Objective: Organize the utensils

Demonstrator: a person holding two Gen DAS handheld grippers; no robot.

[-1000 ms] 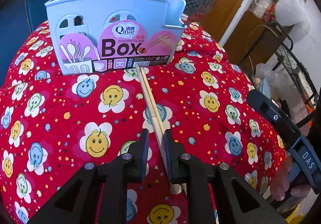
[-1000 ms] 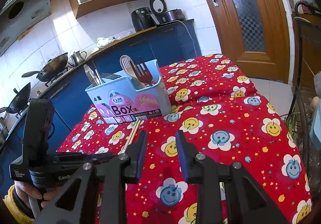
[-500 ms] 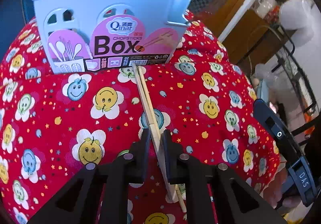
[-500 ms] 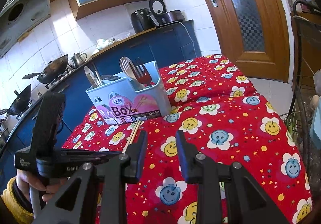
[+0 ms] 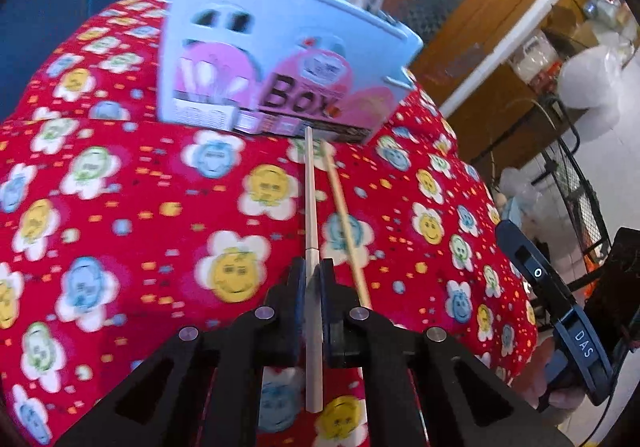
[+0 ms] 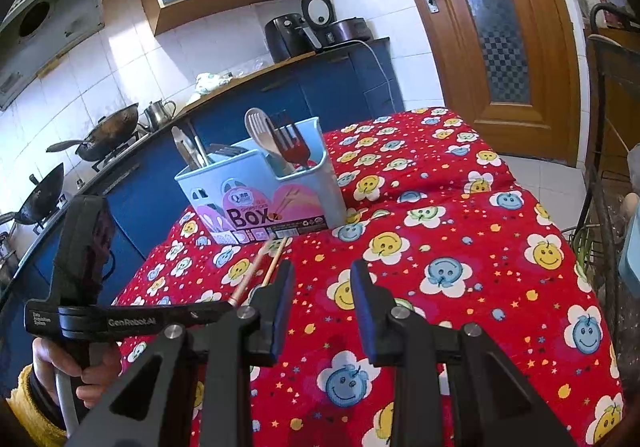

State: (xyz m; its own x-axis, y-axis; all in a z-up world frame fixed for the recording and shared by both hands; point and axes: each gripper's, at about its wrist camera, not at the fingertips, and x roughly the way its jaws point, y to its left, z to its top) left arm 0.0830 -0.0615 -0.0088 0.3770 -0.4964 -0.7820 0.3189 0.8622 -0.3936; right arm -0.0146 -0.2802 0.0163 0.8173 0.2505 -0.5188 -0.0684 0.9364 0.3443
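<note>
One pale chopstick sits between the closing left gripper fingers; only the right wrist view shows forks inside the chopsticks box. Right gripper fingers apart, empty.

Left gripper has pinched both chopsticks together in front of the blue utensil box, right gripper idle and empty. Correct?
Not quite: the left gripper, jaws closing, has only one chopstick between them. The second chopstick lies free on the red cloth, as the left wrist view shows. The blue utensil box and right gripper are as stated.

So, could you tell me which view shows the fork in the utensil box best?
The right wrist view: the fork stands clear above the utensil box. The left wrist view shows only blurred handles at the box's top edge.
</note>
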